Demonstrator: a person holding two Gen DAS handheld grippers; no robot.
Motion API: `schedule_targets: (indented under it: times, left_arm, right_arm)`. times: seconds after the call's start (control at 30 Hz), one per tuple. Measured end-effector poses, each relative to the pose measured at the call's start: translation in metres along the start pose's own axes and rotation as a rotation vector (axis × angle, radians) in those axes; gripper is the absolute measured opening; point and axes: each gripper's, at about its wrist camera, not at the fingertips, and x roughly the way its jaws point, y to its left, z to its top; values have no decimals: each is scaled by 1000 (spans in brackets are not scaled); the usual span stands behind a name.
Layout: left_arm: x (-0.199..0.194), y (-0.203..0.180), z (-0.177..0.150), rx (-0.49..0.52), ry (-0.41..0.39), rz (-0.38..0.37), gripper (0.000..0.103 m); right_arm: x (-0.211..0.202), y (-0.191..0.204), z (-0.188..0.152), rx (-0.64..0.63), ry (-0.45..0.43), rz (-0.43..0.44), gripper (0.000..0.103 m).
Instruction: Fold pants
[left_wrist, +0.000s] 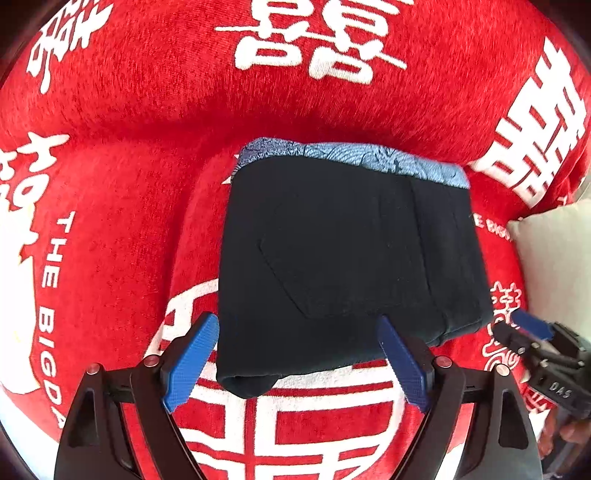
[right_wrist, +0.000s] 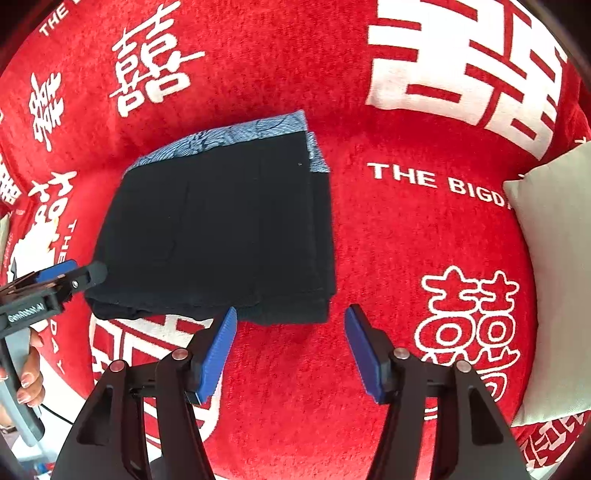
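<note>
The pants (left_wrist: 332, 251) lie folded into a compact dark rectangle on the red blanket (left_wrist: 129, 184), with a blue patterned waistband along the far edge. My left gripper (left_wrist: 297, 323) hovers open over the near edge of the pants, its blue pads wide apart and pressing on nothing. In the right wrist view the pants (right_wrist: 221, 229) sit left of centre. My right gripper (right_wrist: 292, 312) is open just off their near right corner, with only blanket between the pads. Each gripper shows in the other's view: the right gripper (left_wrist: 532, 332) by the pants' right corner, the left gripper (right_wrist: 74, 273) at their left edge.
A red blanket (right_wrist: 388, 240) with white characters and lettering covers the whole soft surface. A pale cushion (right_wrist: 554, 277) lies at the right, also seen as a pale cushion (left_wrist: 554, 258) in the left wrist view. A person's hand (right_wrist: 29, 373) holds the left gripper's handle.
</note>
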Motion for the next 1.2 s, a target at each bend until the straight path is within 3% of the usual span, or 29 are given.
schedule_targets:
  times: [0.1,0.3,0.57,0.9,1.2]
  left_arm:
    - [0,8,3,-26,-5,-16,89]
    - [3,21,12,-56,-1,11,89]
    - [15,27,13,-56,50,20,89]
    - [21,22,19,-32,70,36,89]
    - [28,43,40,-73,87,22,89]
  right_arm:
    - [0,3,1,4,-1,19,75]
    - [-1,5,2,-6,-25,19,86]
    - [0,0,5,-21,-54,-8,87]
    - [9,-15,9,29,3,13,87]
    - [16,-52,19,85,21,13,87]
